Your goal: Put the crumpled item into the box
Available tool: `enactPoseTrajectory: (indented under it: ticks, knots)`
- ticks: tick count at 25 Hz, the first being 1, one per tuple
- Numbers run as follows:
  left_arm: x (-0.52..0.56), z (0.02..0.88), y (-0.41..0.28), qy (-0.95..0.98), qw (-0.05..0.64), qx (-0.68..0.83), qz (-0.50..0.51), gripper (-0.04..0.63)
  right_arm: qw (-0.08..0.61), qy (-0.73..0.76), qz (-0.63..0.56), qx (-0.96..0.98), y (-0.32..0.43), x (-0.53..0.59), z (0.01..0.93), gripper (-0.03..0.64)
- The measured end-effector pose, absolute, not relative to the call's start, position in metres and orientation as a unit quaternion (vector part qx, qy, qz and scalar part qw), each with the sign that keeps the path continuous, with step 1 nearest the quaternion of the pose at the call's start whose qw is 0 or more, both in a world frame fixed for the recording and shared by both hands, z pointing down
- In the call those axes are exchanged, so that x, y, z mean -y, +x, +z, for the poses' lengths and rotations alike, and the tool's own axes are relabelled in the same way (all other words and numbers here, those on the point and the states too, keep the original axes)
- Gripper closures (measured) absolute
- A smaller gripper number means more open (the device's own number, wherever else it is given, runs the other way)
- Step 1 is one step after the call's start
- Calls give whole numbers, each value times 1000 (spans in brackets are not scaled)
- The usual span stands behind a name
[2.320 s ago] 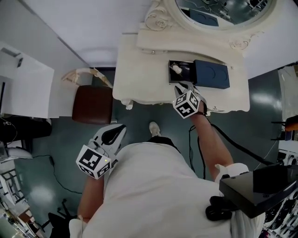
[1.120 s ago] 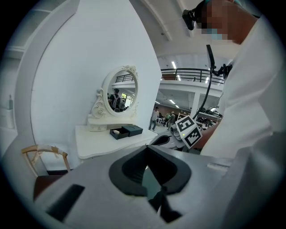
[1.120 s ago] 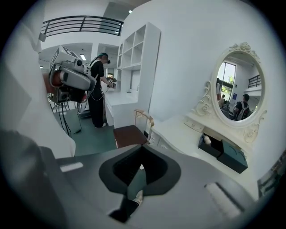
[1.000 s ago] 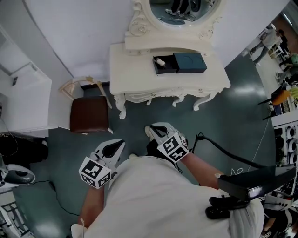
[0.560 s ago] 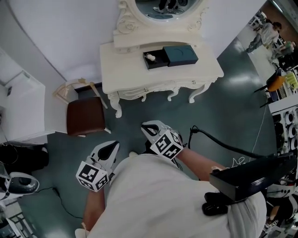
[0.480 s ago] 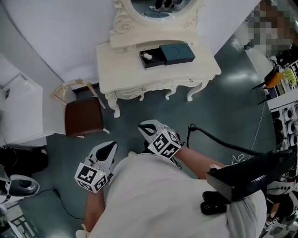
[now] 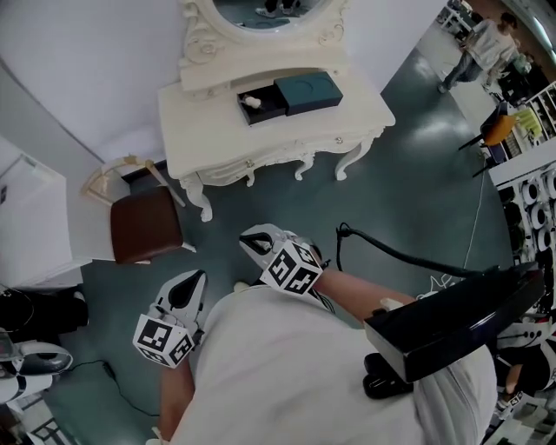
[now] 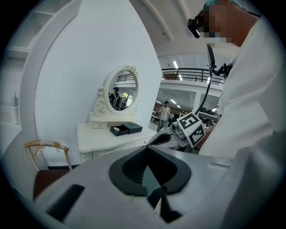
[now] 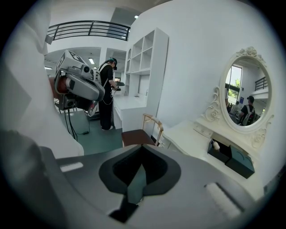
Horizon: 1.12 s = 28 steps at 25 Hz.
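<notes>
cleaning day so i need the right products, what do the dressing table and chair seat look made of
Dressing table: probably painted wood, cream satin finish, carved scrolled apron and legs. Chair seat: likely leather or vinyl, smooth brown padded surface; can't tell which.

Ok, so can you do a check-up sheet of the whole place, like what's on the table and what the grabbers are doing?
Surface: white dressing table, with an oval mirror at its back.
Job's things: white crumpled item lies inside the open dark box.
Clutter: nothing seen.
Grippers: left gripper and right gripper are both shut and empty, held near the person's body, away from the table.
Cables: a black cable runs over the floor on the person's right.
Surroundings: a brown-seated chair stands beside the table; other people stand far off.
</notes>
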<state>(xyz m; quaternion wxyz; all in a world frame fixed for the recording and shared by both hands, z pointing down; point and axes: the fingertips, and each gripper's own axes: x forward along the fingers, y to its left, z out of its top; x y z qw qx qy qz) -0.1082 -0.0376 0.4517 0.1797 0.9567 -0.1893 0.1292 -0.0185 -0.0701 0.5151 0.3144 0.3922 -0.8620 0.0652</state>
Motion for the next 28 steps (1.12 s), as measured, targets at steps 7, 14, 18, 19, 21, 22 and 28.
enactPoseTrajectory:
  ticks: [7,14,18,19,21,22,28]
  knots:
    - [36,457,-100,956,183,186,133,596,314,391,66,862,-12,68,519,617]
    - [38,459,-92,955,186,185,139,597,315,391,66,862,-3,69,521,617]
    - [42,463,-86,955,187,181,140,596,317,392,68,861,4,73,526,617]
    - [44,465,-84,956,186,180,140,596,317,393,66,860,6,74,527,617]
    - [50,466,-78,956,186,179,141,596,317,395,65,860,12,81,528,617]
    - [56,466,-74,956,187,178,143,595,317,395,67,860,16,86,528,617]
    - [103,462,-40,956,186,171,146,597,322,401,73,855,55,132,529,617]
